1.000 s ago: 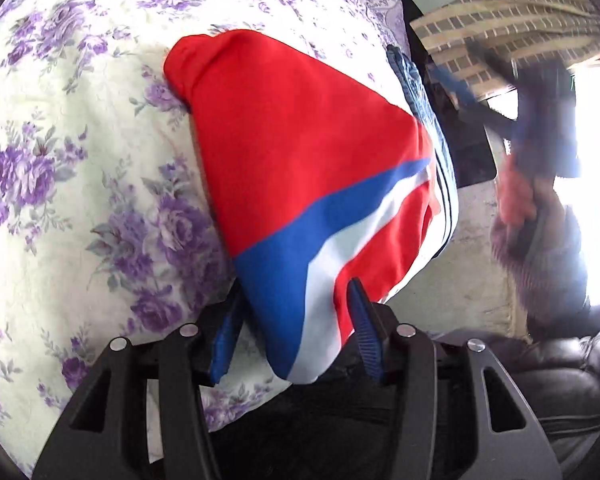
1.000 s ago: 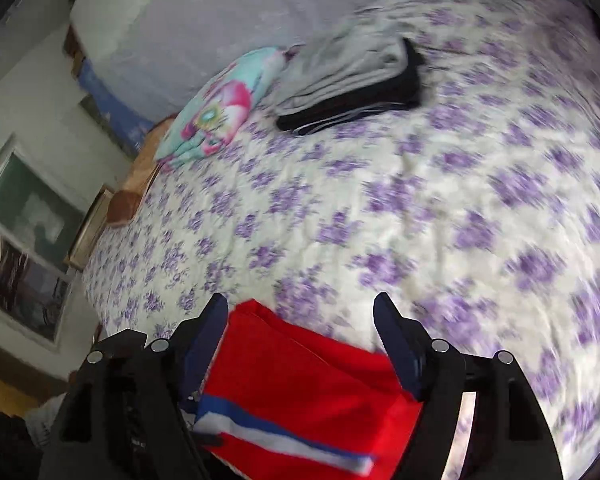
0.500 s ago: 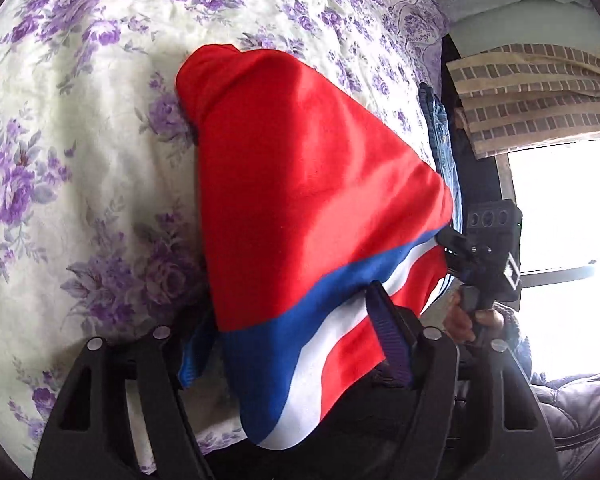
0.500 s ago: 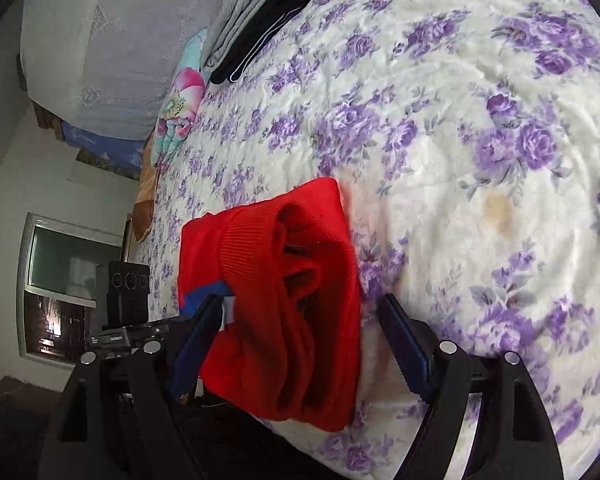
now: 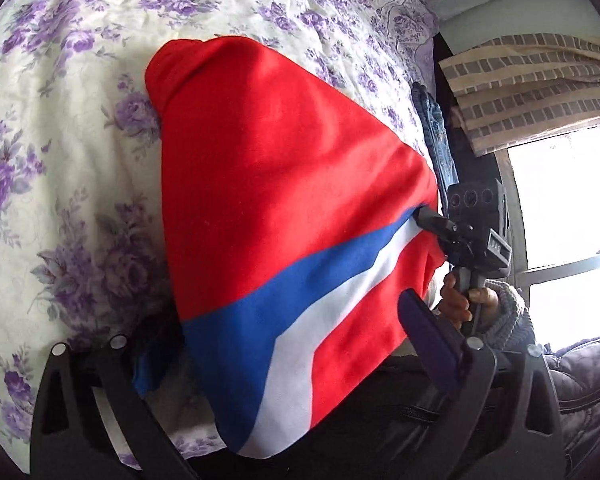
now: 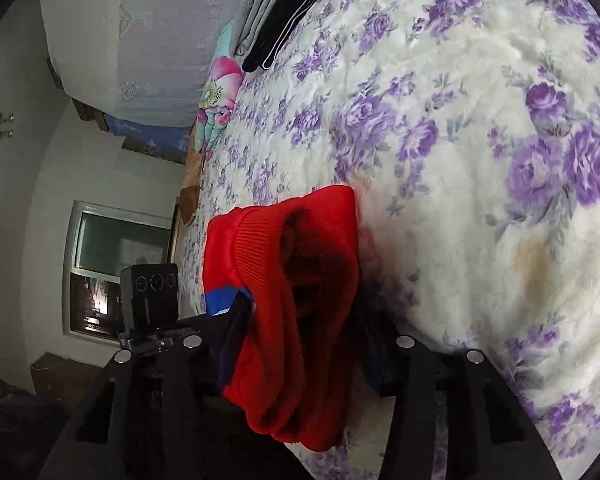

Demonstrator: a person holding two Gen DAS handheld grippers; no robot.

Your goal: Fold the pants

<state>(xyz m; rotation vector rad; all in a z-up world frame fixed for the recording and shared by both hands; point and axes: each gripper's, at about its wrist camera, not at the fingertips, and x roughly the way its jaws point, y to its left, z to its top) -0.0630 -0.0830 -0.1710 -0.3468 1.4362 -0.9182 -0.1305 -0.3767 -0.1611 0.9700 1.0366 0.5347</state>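
Red pants [image 5: 284, 184] with a blue and a white stripe lie folded on the floral bedspread [image 5: 60, 160], near its edge. My left gripper [image 5: 288, 348] straddles the striped near end. Its jaws are opening wide and its pads stand off the cloth. In the left wrist view my right gripper [image 5: 424, 216] bites the pants' right edge. In its own view the right gripper [image 6: 304, 340] has the bunched red waistband end [image 6: 300, 280] filling the gap, and its jaws are closing with the pads against the fabric.
A stack of folded grey and black clothes [image 6: 276, 12] and a flowered pillow [image 6: 216, 92] sit far across the bed. Blue jeans [image 5: 436, 136] hang at the bed's right edge beside a curtain [image 5: 532, 80]. A hand [image 5: 460, 300] in a grey sleeve holds the right gripper.
The left jaws have spread from close around the striped end to wide apart. The right gripper has come down to the pants' edge and narrowed onto the waistband.
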